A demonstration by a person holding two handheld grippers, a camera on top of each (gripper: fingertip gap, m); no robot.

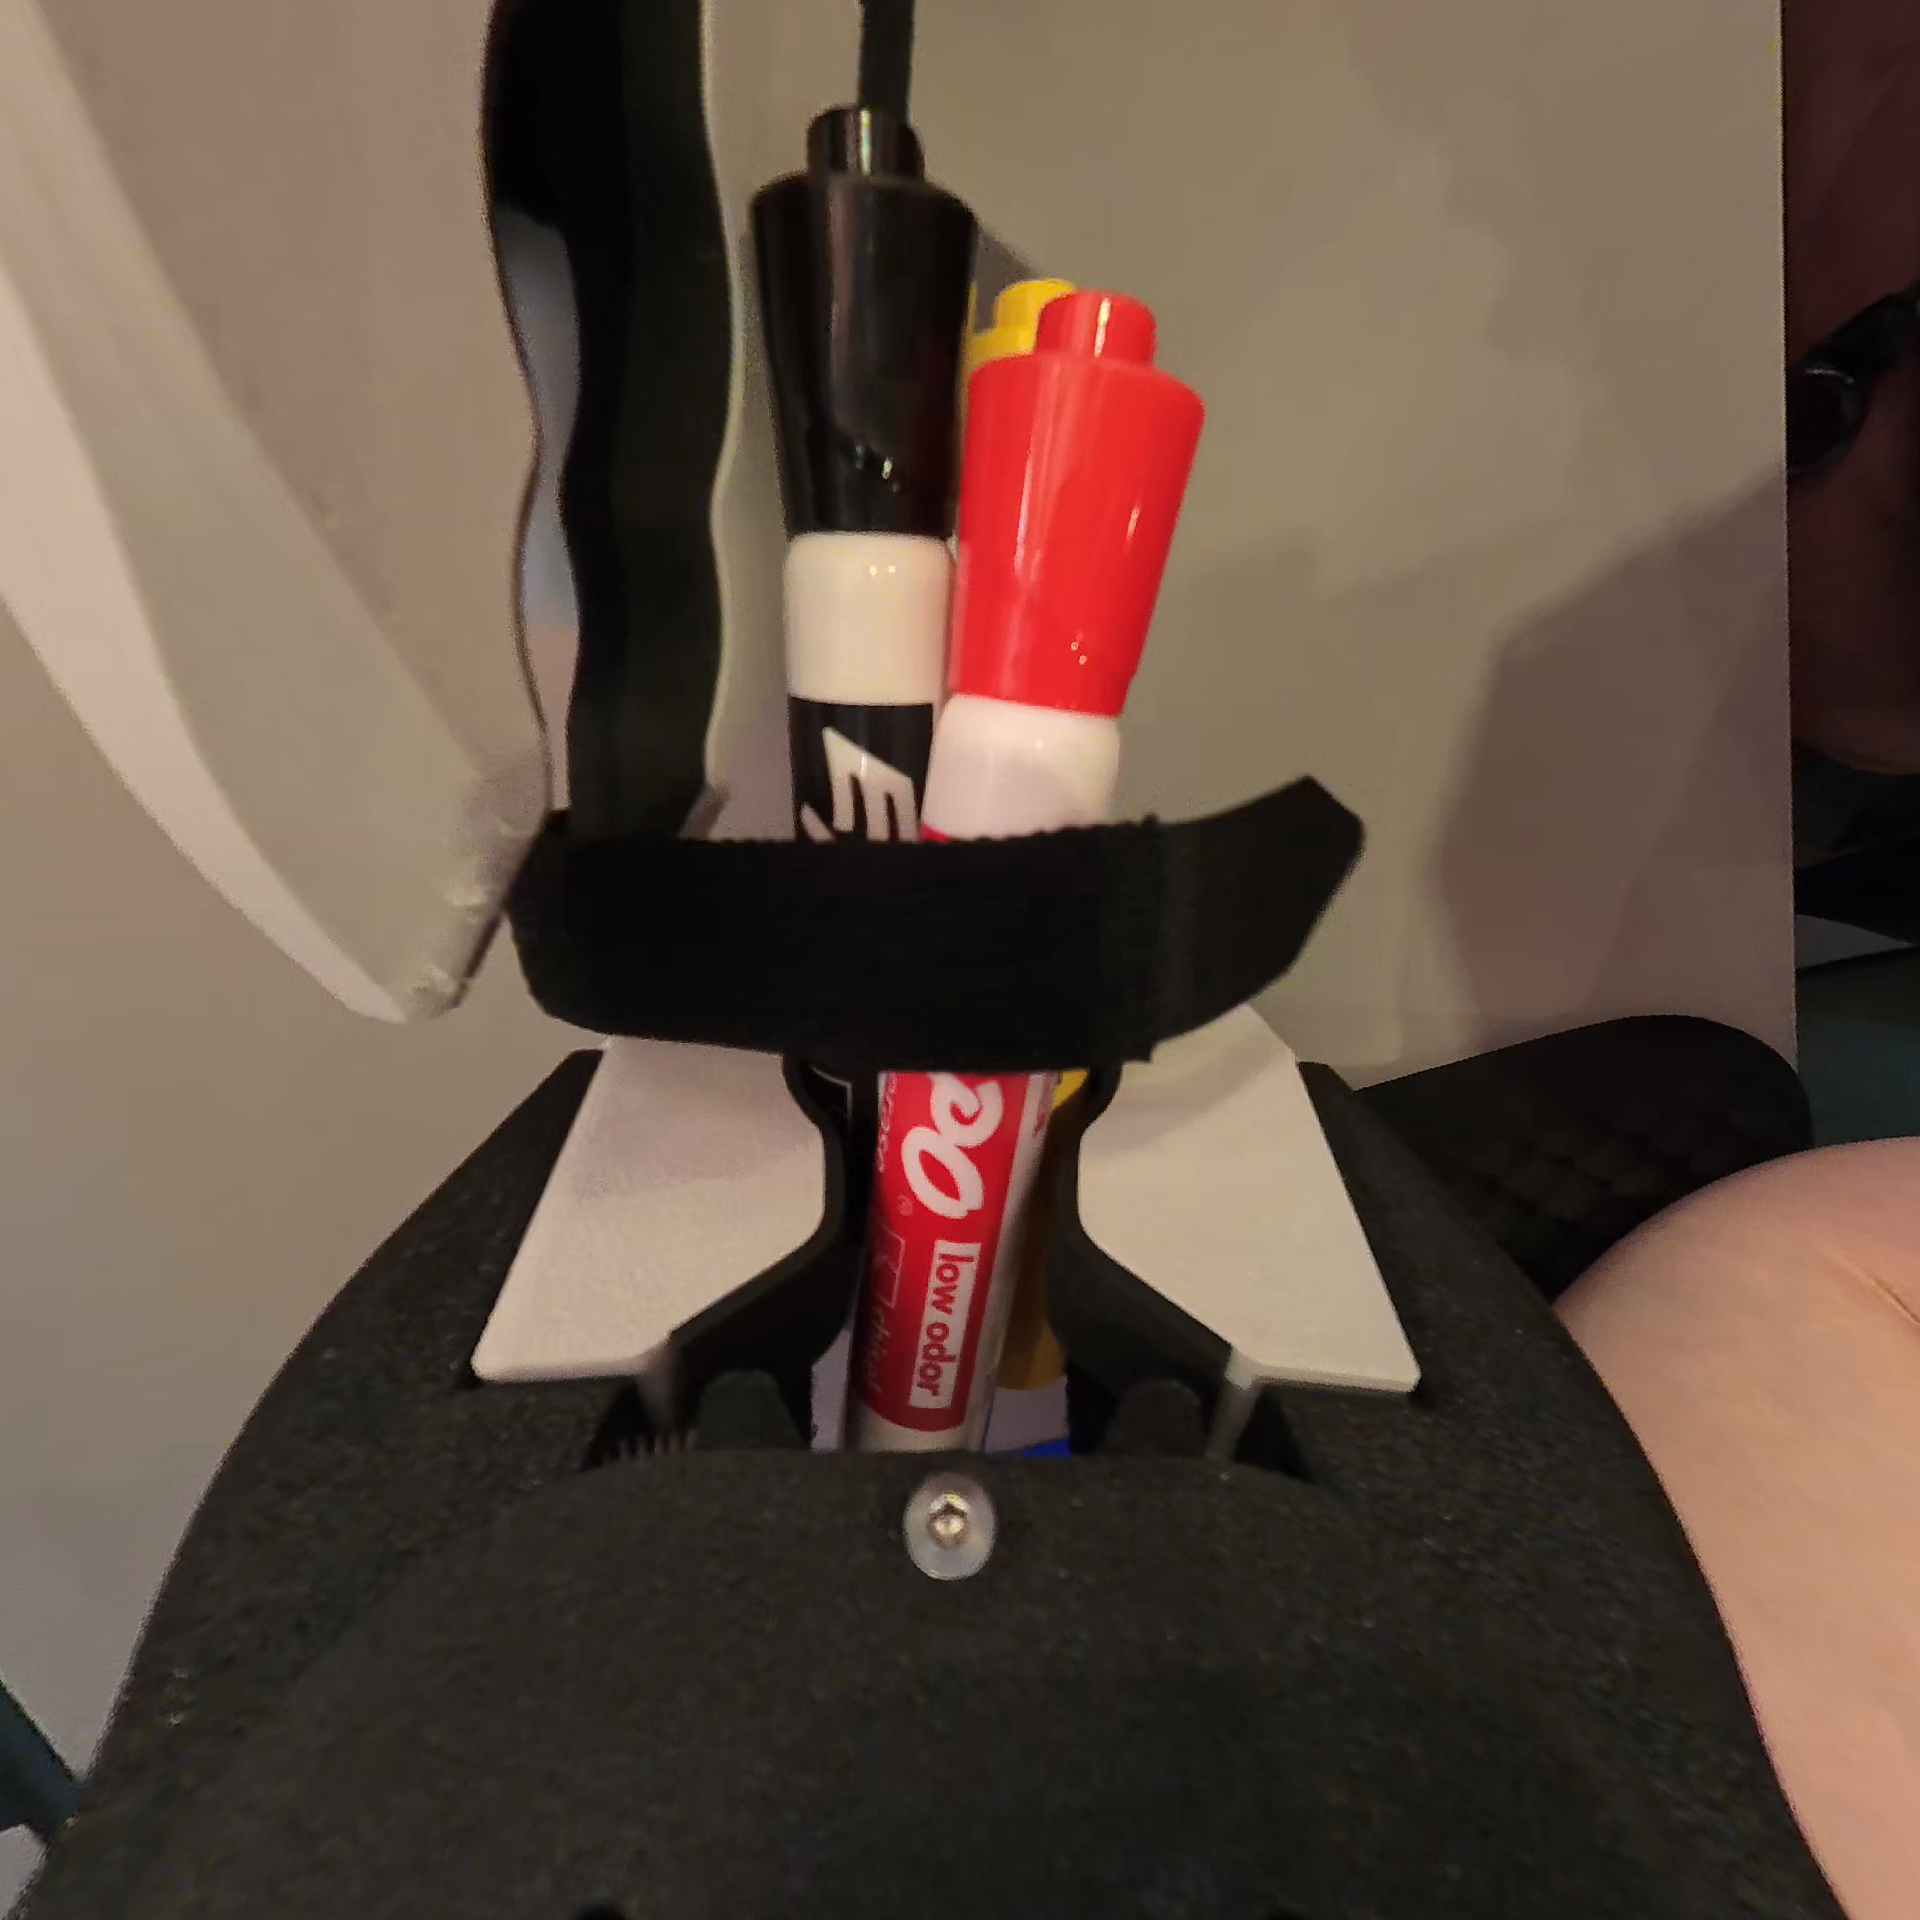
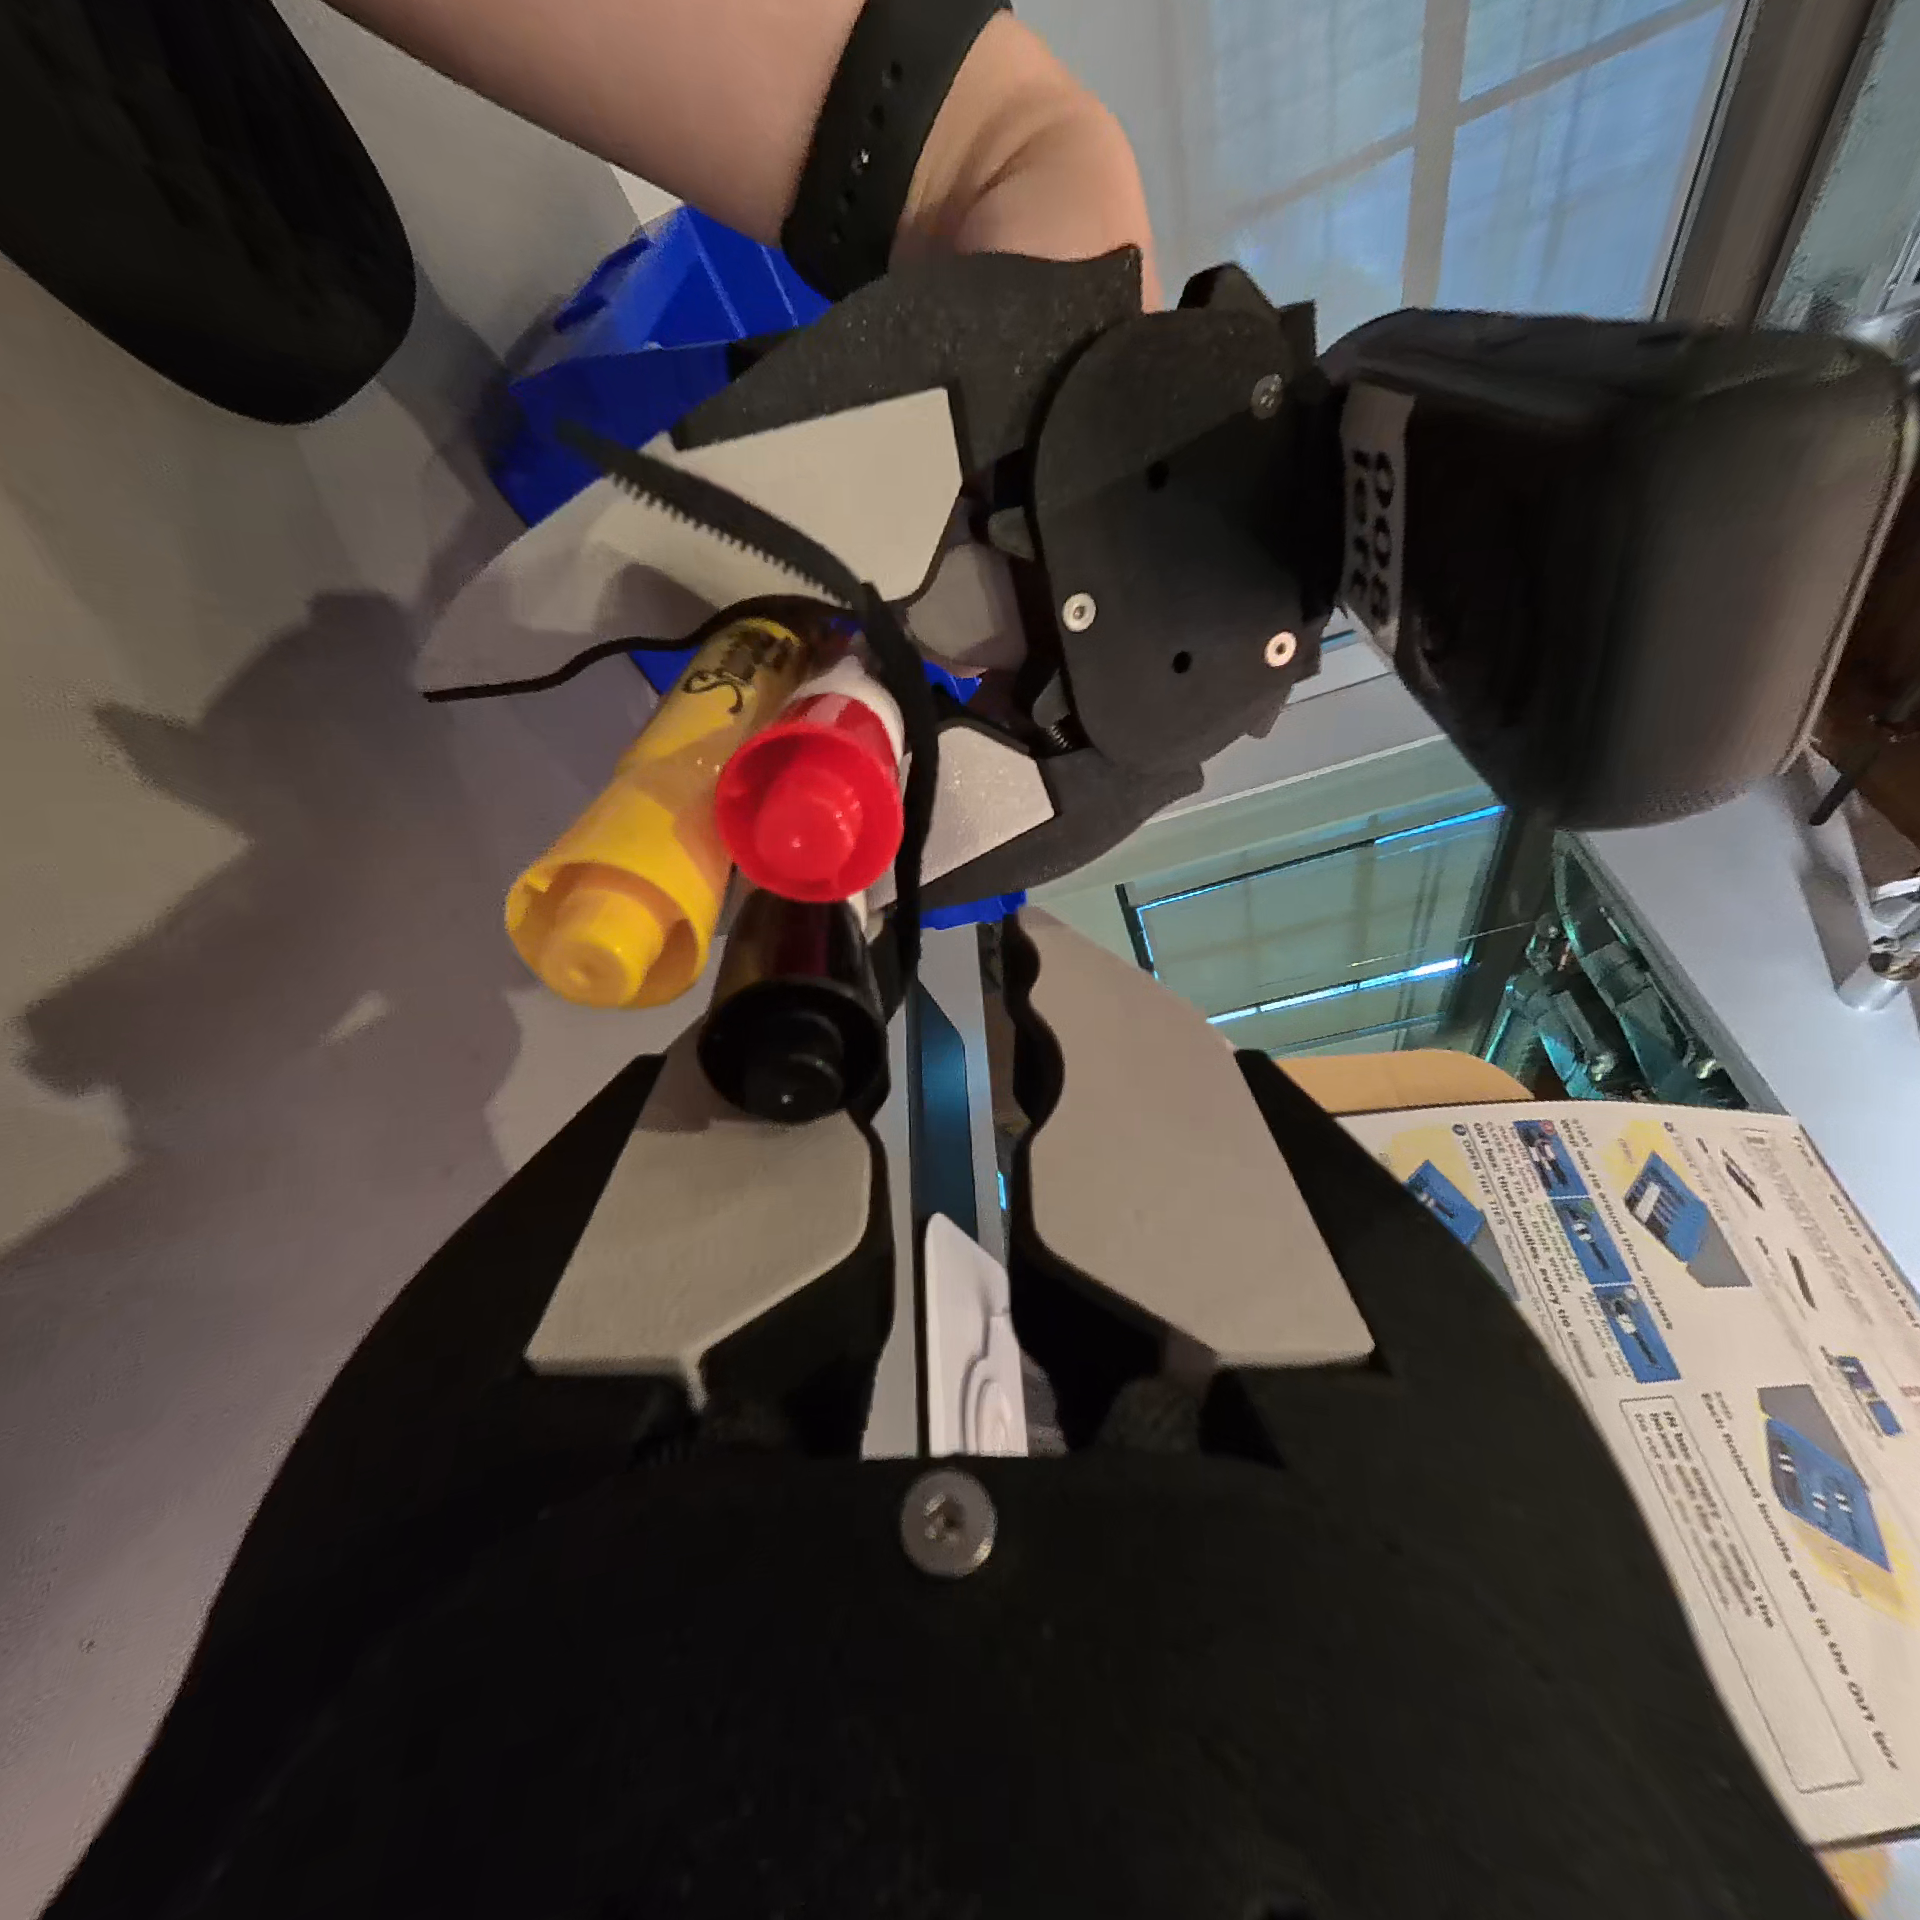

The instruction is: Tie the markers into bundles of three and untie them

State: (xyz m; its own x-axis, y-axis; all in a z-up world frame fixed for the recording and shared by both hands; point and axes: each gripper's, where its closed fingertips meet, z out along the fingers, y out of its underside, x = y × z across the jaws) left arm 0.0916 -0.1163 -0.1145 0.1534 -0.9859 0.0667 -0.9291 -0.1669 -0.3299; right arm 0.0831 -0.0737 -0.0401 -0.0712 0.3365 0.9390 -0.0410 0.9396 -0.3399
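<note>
Left gripper clamps strapped markers – right gripper apart

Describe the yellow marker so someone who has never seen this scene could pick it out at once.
Start at the left tool, which clamps a bundle of three markers wrapped in a black strap. The yellow marker is the fat one lying beside the red marker and black marker. It alone has a yellow cap and a yellow barrel; the others have white barrels.

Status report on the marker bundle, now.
Left gripper shut on three markers. Black strap wrapped round them. Right gripper open, near their caps.
</note>
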